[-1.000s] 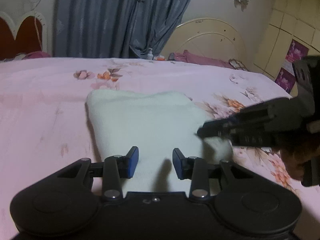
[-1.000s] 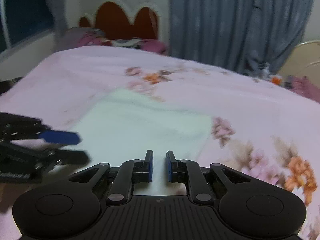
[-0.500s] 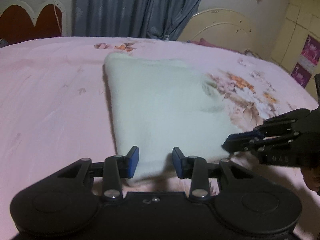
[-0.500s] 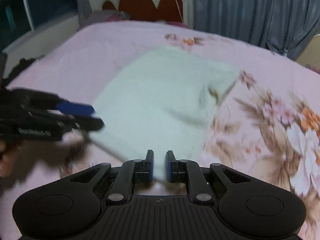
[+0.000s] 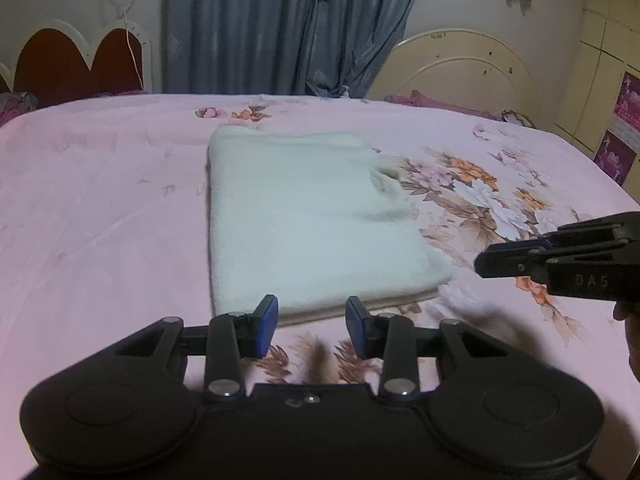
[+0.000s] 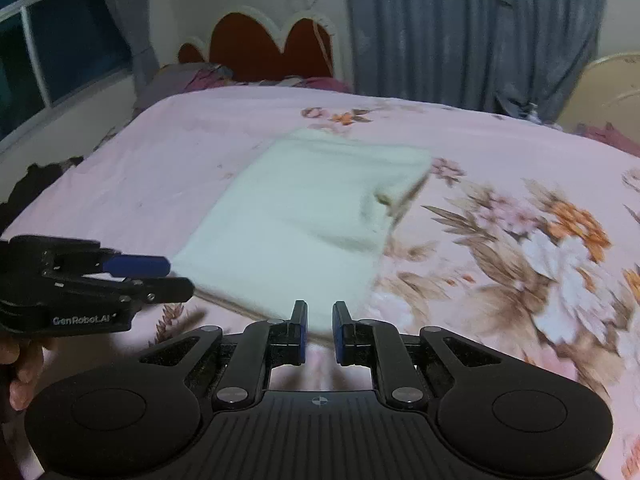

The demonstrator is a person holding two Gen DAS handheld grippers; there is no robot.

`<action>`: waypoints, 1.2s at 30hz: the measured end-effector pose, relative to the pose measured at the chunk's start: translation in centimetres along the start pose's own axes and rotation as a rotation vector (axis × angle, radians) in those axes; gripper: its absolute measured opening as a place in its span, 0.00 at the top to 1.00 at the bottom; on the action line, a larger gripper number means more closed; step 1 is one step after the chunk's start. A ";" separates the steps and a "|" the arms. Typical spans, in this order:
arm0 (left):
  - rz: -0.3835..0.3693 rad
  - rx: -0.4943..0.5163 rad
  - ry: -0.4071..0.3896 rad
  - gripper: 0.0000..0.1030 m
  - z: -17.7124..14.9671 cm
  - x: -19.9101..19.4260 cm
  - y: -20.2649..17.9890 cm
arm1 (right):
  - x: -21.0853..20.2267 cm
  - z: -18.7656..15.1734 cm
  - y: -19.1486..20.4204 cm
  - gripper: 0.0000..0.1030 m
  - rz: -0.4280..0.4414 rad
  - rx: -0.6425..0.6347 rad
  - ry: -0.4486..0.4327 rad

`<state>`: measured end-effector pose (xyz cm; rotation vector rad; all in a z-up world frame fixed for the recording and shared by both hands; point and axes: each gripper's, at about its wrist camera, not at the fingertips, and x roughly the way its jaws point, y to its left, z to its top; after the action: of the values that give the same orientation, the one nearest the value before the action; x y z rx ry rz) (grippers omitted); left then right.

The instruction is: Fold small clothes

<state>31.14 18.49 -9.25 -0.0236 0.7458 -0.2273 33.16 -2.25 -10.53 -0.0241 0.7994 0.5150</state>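
A small white garment (image 5: 304, 220) lies folded flat in a rectangle on the pink floral bedsheet (image 5: 100, 208). It also shows in the right wrist view (image 6: 304, 220). My left gripper (image 5: 311, 326) is open and empty, just short of the garment's near edge. It also shows from the side in the right wrist view (image 6: 176, 276). My right gripper (image 6: 320, 330) is open by a narrow gap and empty, at the garment's near right corner. It shows from the side at the right of the left wrist view (image 5: 484, 266), off the cloth.
A red and white headboard (image 6: 264, 46) and grey curtains (image 5: 288, 28) stand behind the bed. A cream headboard (image 5: 460, 68) is at the far right. A window (image 6: 52, 44) is on the left. Dark clutter (image 6: 32, 180) lies off the bed's left edge.
Both grippers have pulled back off the garment toward me and lifted. The garment's near edge has been let go and now lies flat on the sheet.
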 end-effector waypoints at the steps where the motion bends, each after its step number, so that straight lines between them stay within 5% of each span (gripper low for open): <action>1: 0.002 -0.002 -0.002 0.64 -0.1 -0.3 -0.3 | -0.5 -0.2 -0.1 0.88 -0.007 0.006 -0.004; 4: 0.018 -0.008 -0.019 0.56 -0.6 -1.8 -1.0 | -1.9 -1.0 -0.6 0.88 -0.026 0.033 -0.015; 5: 0.028 -0.011 -0.028 0.34 -0.7 -2.2 -1.2 | -2.5 -1.2 -0.6 0.88 -0.035 0.040 -0.020; 6: 0.053 -0.020 -0.053 0.01 -0.8 -3.0 -1.5 | -3.0 -1.4 -0.5 0.88 -0.046 0.045 -0.025; 8: 0.095 -0.026 -0.129 0.00 -1.3 -4.7 -2.0 | -4.1 -1.7 -0.4 0.86 -0.092 0.065 -0.034; 9: 0.106 -0.024 -0.133 0.00 -1.4 -5.2 -2.2 | -4.6 -1.9 -0.4 0.51 -0.125 0.078 -0.033; 10: 0.114 -0.025 -0.127 0.00 -1.4 -5.6 -2.4 | -5.3 -2.2 -0.3 0.02 -0.157 0.087 -0.056; 11: 0.124 -0.031 -0.132 0.00 -1.5 -6.2 -2.5 | -6.2 -2.6 -0.1 0.01 -0.164 0.081 -0.108; 36: 0.129 -0.021 -0.243 0.00 -6.4 -22.3 -10.6 | -25.1 -9.4 7.7 0.00 -0.224 0.136 -0.201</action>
<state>8.88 13.30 2.09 -0.0222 0.5051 -0.0911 8.72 -8.27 1.44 0.0624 0.6238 0.2455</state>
